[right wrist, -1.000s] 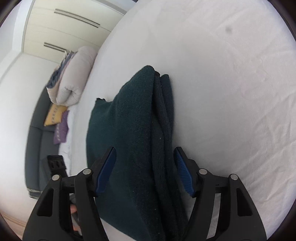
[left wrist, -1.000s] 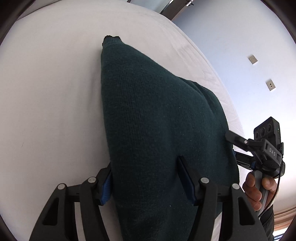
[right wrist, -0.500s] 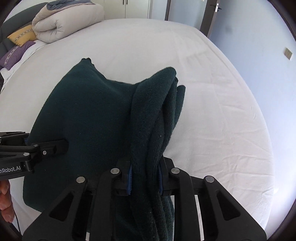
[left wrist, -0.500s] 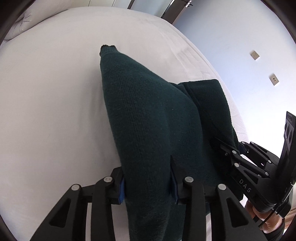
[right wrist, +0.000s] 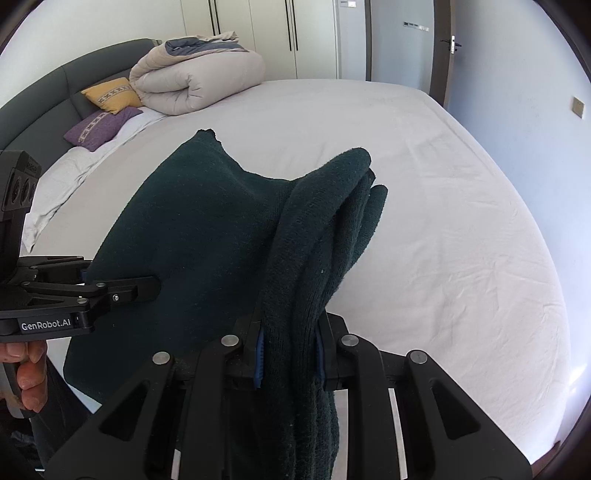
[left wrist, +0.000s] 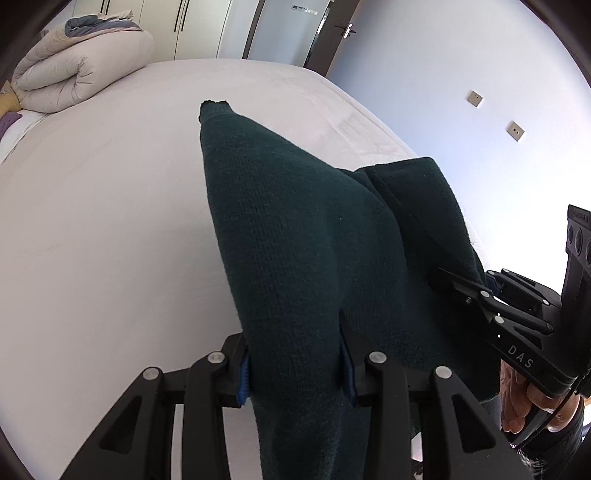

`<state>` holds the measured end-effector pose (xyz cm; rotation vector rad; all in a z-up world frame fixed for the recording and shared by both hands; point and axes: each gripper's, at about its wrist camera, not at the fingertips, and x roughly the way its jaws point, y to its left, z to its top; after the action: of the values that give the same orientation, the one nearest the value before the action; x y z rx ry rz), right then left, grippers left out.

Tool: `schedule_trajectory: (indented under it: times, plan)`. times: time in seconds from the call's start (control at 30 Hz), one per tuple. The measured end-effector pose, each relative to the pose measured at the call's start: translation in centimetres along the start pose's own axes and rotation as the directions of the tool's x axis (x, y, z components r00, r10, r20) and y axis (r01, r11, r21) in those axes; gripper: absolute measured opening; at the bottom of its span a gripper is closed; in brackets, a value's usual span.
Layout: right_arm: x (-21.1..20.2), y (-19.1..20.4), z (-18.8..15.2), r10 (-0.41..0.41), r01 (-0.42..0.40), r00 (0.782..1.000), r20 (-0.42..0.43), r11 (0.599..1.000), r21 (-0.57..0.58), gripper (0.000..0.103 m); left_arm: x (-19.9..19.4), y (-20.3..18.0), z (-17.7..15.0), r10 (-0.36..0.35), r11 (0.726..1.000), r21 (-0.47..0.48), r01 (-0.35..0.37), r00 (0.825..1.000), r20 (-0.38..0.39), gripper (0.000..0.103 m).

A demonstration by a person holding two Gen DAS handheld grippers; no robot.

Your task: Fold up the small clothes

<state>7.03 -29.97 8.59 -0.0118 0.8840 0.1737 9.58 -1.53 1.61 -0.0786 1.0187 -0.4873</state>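
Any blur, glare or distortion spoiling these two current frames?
Left wrist view: sharp, dark fisheye corners, the bed edge bowed; the green sweater keeps its knit texture. Right wrist view: equally sharp, sheet blown out bright at the lower right, wardrobe lines curved.

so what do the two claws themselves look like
Both are matte black, angular linkage frames with silver pivot screws and blue finger pads. The left claw shows white "GenRobot.AI" lettering in the right view; the right claw shows "DAS", with a black cable by the hand.

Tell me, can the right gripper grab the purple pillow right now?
Probably not. The right gripper is shut on the green sweater, and the purple pillow lies far across the bed.
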Motion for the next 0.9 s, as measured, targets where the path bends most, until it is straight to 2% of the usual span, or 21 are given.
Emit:
schedule_trajectory:
  times: [0.17,0.3,0.37,0.43,0.53,0.63,0.67,0.73,0.8,0.9]
  plan:
    - [-0.5,3.6,-4.2,0.054,-0.053,0.998,-0.031,0.998,0.024,0.018,-1.0,1.8,-4.2,0.023,0.999,-0.030,-0.024,1.000,-0.016,0.039]
    - [2.8,4.9,-7.0,0.085,-0.081,0.993,-0.084,0.995,0.056,0.019,2.4,4.3,-6.5,0.038,0.995,-0.089,-0.045,0.996,-0.076,0.039]
    - [6.2,3.3,-8.2,0.098,-0.083,0.987,-0.129,0.990,0.118,0.019,4.5,5.2,-7.6,0.044,0.992,-0.113,-0.055,0.994,-0.105,0.044]
    - [8.2,1.3,-9.7,0.102,-0.074,0.980,-0.170,0.984,0.162,0.022,4.5,5.3,-8.0,0.036,0.992,-0.114,-0.045,0.996,-0.079,0.046]
    - [9.2,-1.2,-11.4,0.210,-0.161,0.967,-0.143,0.942,0.295,0.024,4.5,4.8,-8.1,0.051,0.993,-0.099,-0.058,0.996,-0.076,0.049]
    - [9.6,-2.3,-12.1,0.265,-0.202,0.955,-0.134,0.910,0.362,0.031,4.8,5.2,-8.5,0.038,0.990,-0.136,-0.048,0.996,-0.075,0.058]
    - [9.5,-2.4,-12.3,0.272,-0.207,0.953,-0.132,0.906,0.369,0.034,5.0,5.2,-8.3,0.041,0.988,-0.144,-0.051,0.996,-0.074,0.062]
    - [8.7,-2.9,-12.7,0.250,-0.188,0.960,-0.127,0.910,0.371,0.044,4.5,5.4,-8.6,0.041,0.986,-0.156,-0.051,0.997,-0.071,0.063]
    - [7.9,-3.4,-12.3,0.231,-0.172,0.966,-0.118,0.910,0.376,0.045,3.4,5.6,-8.8,0.048,0.987,-0.153,-0.057,0.997,-0.065,0.062]
    - [5.3,-4.2,-11.4,0.191,-0.147,0.978,-0.081,0.913,0.381,0.045,1.0,4.9,-8.9,0.130,0.983,-0.130,-0.131,0.991,-0.013,0.062]
